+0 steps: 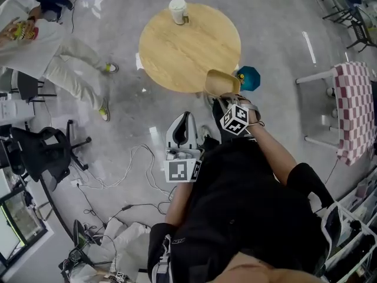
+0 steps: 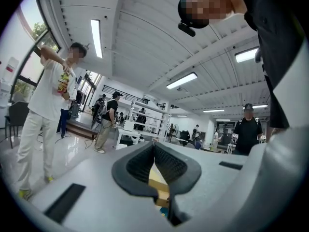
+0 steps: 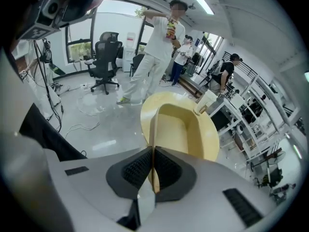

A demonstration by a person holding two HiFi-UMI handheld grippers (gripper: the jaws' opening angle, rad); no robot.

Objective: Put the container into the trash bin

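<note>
- No brand or wording reads anywhere. The only bold print is the black-and-white square markers on each gripper's cube.
- A person in white [image 3: 159,47] holds a colourful packet up high, but its print is too small to make out.
- The right gripper [image 3: 153,151] has its jaws clamped on one thin side wall of the tan container [image 3: 179,129].
- The container is off the table, held in the air with its open hollow facing the right gripper view.
- In the head view the container [image 1: 221,82] hangs over the near edge of the round wooden table [image 1: 177,52]. The right gripper [image 1: 223,97] is below it in the picture.
- The teal trash bin [image 1: 250,78] sits on the floor just beside the table's edge, right next to the container in that view.
- The left gripper [image 2: 154,146] has its jaws together with nothing between them. In the head view it [image 1: 185,117] sits low by the person's body.
- A white cup [image 1: 178,10] stands at the far edge of the table.
- There are loose cables [image 1: 126,170] on the shiny floor and an office chair [image 1: 41,152] to the left.
- A red-checked cloth [image 1: 353,111] drapes a white table on the right.
- More people stand further back in the left gripper view.
</note>
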